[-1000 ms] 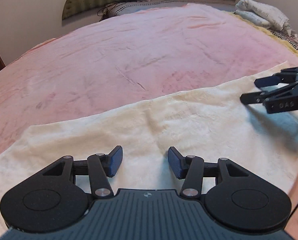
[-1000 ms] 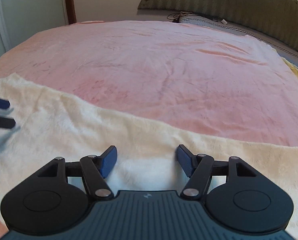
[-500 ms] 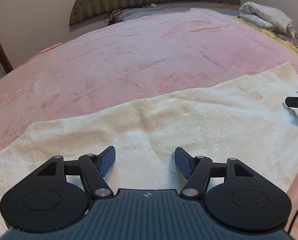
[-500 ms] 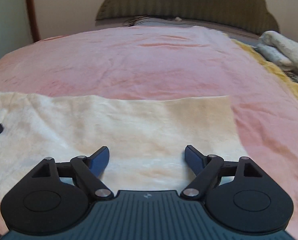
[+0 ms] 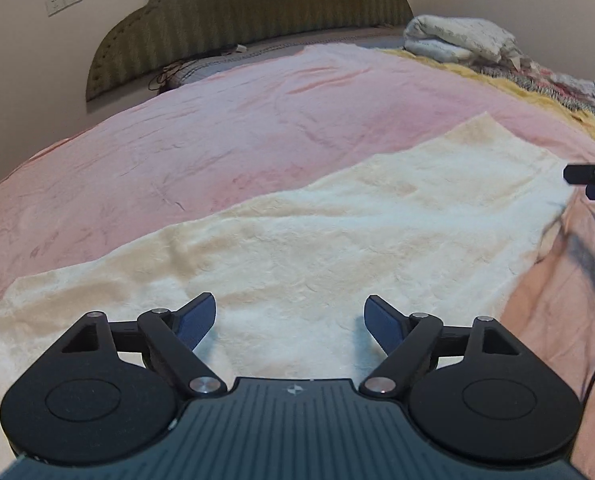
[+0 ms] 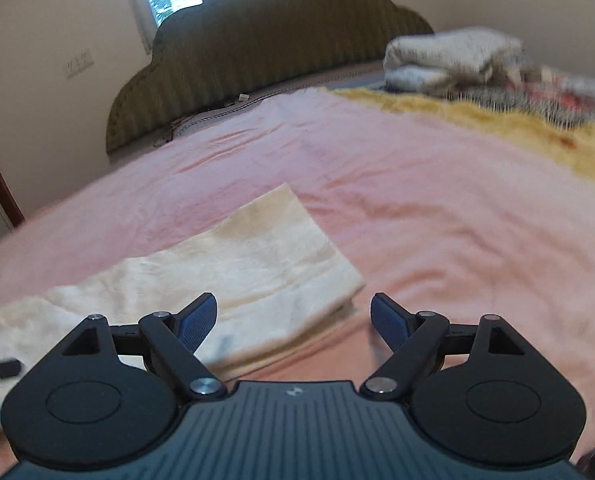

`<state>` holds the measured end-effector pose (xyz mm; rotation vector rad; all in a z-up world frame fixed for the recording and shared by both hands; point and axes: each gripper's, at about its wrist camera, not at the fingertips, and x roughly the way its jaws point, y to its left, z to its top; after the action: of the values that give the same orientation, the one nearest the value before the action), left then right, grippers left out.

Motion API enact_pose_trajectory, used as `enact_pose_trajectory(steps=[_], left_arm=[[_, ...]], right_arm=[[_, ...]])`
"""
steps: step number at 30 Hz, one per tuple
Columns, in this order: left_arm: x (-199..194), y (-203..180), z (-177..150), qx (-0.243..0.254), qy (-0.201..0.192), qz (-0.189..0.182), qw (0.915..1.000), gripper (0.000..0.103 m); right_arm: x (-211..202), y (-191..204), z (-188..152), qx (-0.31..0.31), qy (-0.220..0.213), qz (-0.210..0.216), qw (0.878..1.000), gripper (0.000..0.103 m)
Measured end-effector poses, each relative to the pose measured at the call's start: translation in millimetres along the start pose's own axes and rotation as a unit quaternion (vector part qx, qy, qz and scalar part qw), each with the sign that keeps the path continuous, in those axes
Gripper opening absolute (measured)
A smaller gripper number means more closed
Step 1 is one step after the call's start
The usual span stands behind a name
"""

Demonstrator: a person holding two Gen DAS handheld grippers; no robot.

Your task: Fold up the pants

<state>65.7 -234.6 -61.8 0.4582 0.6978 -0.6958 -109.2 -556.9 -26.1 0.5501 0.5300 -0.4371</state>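
A wide bed covered in a pink blanket fills both wrist views, backed by a scalloped olive-green headboard against a cream wall. Along the bed's right side runs a yellow fleece blanket, with a heap of patterned bedding beyond it and a folded whitish bundle near the headboard.

The cream pants lie flat on the pink blanket as a long band along the near part of the bed, slanting up toward the right in the left wrist view. In the right wrist view one squared-off end of the pants shows a doubled layer at its near edge, the lower layer peeking out beneath.

The left gripper hovers low over the middle of the pants, its jaws spread wide with cloth visible between the blue pads and nothing pinched. The right gripper is held at the end of the pants, jaws likewise spread wide and empty, the left pad over the cloth's corner and the right pad over bare blanket.

Each gripper's tips show at the edge of the other's view. A dark cable lies by the headboard.
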Motion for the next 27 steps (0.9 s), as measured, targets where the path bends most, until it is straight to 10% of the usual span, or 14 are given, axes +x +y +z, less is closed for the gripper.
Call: enact_pose_trajectory(steps=[6,13,16,18,21,24,27], left_arm=[[8,-9,-3,0.007,0.008,-0.007,0.9999,0.085],[13,2,0,-0.032,0.024,-0.024,0.9989,0.087],[7,2,7,-0.042,0.01,-0.033,0.9985,0.086],[3,4,16,-0.057,-0.005,-0.046,0.9973,0.087],[3,9,32,-0.09,-0.01,-0.081,0.9926,0.088],[8,26,43,-0.18,-0.002,-0.161,0.9703,0.088],[12,50,41,-0.297,-0.008,-0.294,0.9085,0.089]], right_arm=[[16,-15,-15,0.133,0.058,0.138,0.98,0.086],[40,-27,-4,0.186,0.002,0.139,0.973,0.081],[50,-35,4,0.206,-0.007,0.114,0.972,0.062],[59,-41,6,0.217,0.001,0.093,0.972,0.025],[62,-50,5,0.242,0.001,0.101,0.965,0.017],[45,-16,12,0.125,-0.023,0.061,0.99,0.016],[20,54,14,-0.092,-0.058,0.014,0.994,0.016]])
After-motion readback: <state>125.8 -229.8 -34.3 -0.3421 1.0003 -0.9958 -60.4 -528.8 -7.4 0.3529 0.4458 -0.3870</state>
